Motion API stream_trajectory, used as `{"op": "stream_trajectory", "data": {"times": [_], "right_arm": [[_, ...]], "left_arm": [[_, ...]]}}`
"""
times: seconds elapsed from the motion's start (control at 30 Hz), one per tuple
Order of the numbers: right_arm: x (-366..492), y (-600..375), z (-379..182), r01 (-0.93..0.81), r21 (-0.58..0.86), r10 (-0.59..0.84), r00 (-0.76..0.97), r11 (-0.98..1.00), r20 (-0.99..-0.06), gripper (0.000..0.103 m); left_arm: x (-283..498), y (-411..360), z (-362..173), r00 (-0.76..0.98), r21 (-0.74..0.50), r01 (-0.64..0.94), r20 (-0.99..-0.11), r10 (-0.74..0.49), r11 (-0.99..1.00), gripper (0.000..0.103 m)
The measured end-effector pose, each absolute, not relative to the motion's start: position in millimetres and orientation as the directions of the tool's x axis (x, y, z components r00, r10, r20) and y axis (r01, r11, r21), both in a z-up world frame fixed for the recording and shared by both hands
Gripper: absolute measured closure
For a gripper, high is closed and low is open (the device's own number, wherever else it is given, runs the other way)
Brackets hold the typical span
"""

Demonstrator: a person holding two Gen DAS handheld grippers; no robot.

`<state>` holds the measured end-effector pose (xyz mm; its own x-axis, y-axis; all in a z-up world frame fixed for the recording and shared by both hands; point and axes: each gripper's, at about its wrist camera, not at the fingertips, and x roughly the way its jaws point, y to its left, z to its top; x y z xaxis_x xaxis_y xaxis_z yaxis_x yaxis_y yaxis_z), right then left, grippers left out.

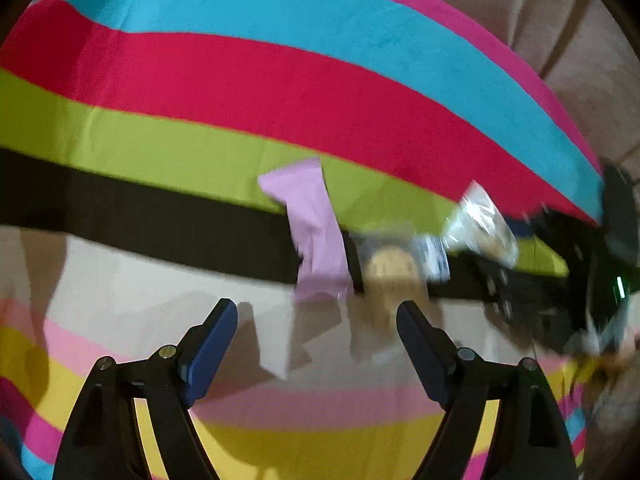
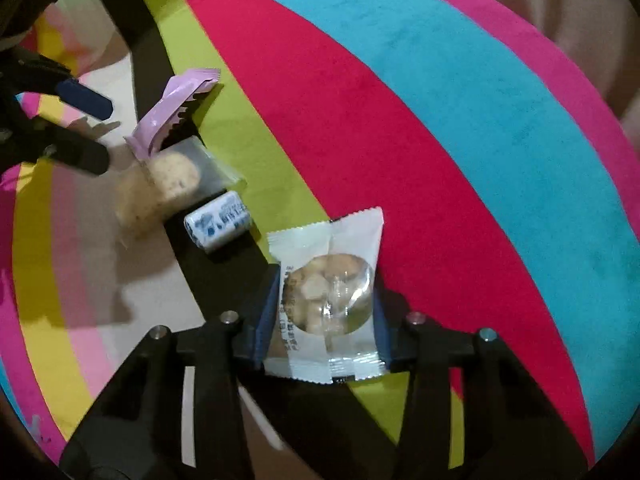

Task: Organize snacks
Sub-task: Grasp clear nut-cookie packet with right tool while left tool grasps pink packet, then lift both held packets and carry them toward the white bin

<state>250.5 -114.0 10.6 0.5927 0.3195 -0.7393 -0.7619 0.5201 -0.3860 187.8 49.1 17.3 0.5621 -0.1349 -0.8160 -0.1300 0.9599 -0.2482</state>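
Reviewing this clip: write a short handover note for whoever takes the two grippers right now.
Right gripper: shut on a white cookie packet, held over the striped cloth.
Left gripper: open, empty, pointing at the loose snacks.
On the cloth, bunched together: pink wrapper, clear-bagged cookie, small blue-and-white candy.
Done: one packet picked up.
Left: place it and sort the other three; no container or sorted pile is in view.

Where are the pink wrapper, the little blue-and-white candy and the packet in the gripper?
Pink wrapper (image 2: pixel 168 114), right wrist view, its middle.
Candy (image 2: pixel 218 227), right wrist view, printed side.
Packet (image 2: pixel 328 300), right wrist view, clear window.
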Motion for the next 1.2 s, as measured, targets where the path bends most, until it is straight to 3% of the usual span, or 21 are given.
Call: {"op": "stream_trajectory", "data": {"times": [0.17,0.23,0.3,0.33,0.37,0.53,0.73,1.0,1.2], "right_arm": [[209,-132,11,-0.681,-0.357,0.246,0.621,0.639,-0.744,0.06],[191,-142,15,-0.635,-0.318,0.228,0.625,0.704,-0.746,0.06],[165,-160,22,-0.561,-0.214,0.225,0.61,0.8,-0.759,0.06],[156,-165,24,-0.537,-0.184,0.229,0.611,0.823,-0.758,0.06],[138,-175,27,-0.494,-0.123,0.242,0.609,0.86,-0.756,0.06],[53,-212,33,-0.337,0.129,0.318,0.596,0.933,-0.737,0.06],[-31,-238,55,-0.236,0.277,0.364,0.649,0.931,-0.668,0.06],[-117,-241,123,-0.23,0.251,0.334,0.766,0.94,-0.55,0.06],[-178,-242,192,-0.23,0.179,0.282,0.886,0.957,-0.368,0.06]], "left_arm": [[218,45,14,0.602,-0.238,-0.204,-0.796,-0.07,0.95,0.02],[229,39,6,0.568,-0.12,-0.259,-0.821,0.051,0.958,0.026],[215,41,10,0.563,-0.164,-0.284,-0.826,0.026,0.945,0.073],[203,45,10,0.549,-0.203,-0.284,-0.836,-0.015,0.937,0.085],[186,52,9,0.551,-0.241,-0.296,-0.834,-0.041,0.924,0.085],[87,61,16,0.576,-0.158,-0.284,-0.816,0.037,0.946,0.085],[-24,30,68,0.657,-0.113,-0.192,-0.753,0.042,0.975,0.085],[-92,9,144,0.776,-0.091,-0.072,-0.631,-0.002,0.993,0.085],[-134,-12,193,0.861,-0.075,-0.02,-0.508,-0.021,0.997,0.085]]}}
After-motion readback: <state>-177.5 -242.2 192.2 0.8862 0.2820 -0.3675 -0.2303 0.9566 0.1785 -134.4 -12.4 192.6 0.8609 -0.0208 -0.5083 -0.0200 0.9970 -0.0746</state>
